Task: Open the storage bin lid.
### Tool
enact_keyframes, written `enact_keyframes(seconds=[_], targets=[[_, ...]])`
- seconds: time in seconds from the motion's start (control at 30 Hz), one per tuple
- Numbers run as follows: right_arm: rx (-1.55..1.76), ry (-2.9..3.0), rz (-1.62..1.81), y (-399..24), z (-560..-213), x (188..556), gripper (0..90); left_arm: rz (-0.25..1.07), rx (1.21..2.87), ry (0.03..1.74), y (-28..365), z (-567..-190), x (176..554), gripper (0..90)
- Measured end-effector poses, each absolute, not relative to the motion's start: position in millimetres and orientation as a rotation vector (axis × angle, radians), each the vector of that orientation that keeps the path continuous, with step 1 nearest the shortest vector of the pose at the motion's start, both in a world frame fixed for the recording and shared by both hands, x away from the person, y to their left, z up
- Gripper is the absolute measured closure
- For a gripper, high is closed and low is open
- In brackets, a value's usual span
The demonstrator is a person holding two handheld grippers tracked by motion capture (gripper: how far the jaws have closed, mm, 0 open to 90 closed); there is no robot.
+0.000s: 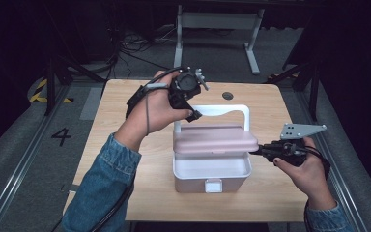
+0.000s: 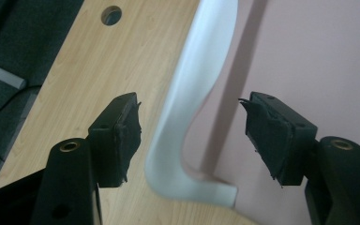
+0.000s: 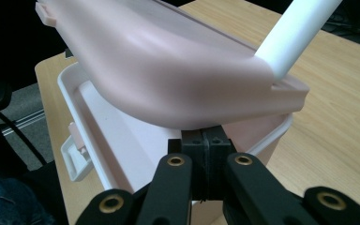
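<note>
A white box (image 1: pixel 211 169) with a pink lid (image 1: pixel 215 140) and a white carrying handle (image 1: pixel 245 113) stands mid-table. The lid is tilted, raised over the open box. My right gripper (image 1: pixel 255 151) is shut, and its tips (image 3: pixel 205 138) sit under the pink lid (image 3: pixel 168 79) at the box's right rim (image 3: pixel 272 136). My left gripper (image 1: pixel 192 112) hangs at the handle's left post. In the left gripper view it (image 2: pixel 190 102) is open, with the white handle (image 2: pixel 192 93) between the pads and touching neither.
The wooden table (image 1: pixel 125 101) has a round hole (image 1: pixel 227 95) behind the box. A white latch (image 1: pixel 213 186) sits on the box's front. A white table frame (image 1: pixel 217 21) and cables lie on the floor beyond.
</note>
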State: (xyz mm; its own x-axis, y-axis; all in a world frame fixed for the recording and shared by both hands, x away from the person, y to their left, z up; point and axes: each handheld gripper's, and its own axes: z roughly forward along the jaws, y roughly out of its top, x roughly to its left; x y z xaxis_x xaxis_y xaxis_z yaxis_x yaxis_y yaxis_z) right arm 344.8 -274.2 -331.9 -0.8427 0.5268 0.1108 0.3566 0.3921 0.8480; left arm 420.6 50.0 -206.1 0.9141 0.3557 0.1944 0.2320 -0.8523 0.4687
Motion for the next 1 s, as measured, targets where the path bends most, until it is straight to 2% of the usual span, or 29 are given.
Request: enact_keyframes(seconds=[0.17, 0.63, 0.77, 1.0], targets=[[0.782, 2.44, 1.468, -273, -327, 347, 90.0, 0.435, 2.601, 0.486, 76, -202, 412, 37.8], [0.772, 2.373, 1.501, -268, -315, 357, 90.0, 0.423, 2.529, 0.587, 126, -222, 403, 37.9], [0.773, 2.361, 1.505, -268, -312, 360, 90.0, 0.38, 2.495, 0.576, 136, -230, 400, 37.8], [0.79, 2.346, 1.514, -268, -309, 363, 90.0, 0.388, 2.454, 0.529, 141, -245, 389, 37.8]])
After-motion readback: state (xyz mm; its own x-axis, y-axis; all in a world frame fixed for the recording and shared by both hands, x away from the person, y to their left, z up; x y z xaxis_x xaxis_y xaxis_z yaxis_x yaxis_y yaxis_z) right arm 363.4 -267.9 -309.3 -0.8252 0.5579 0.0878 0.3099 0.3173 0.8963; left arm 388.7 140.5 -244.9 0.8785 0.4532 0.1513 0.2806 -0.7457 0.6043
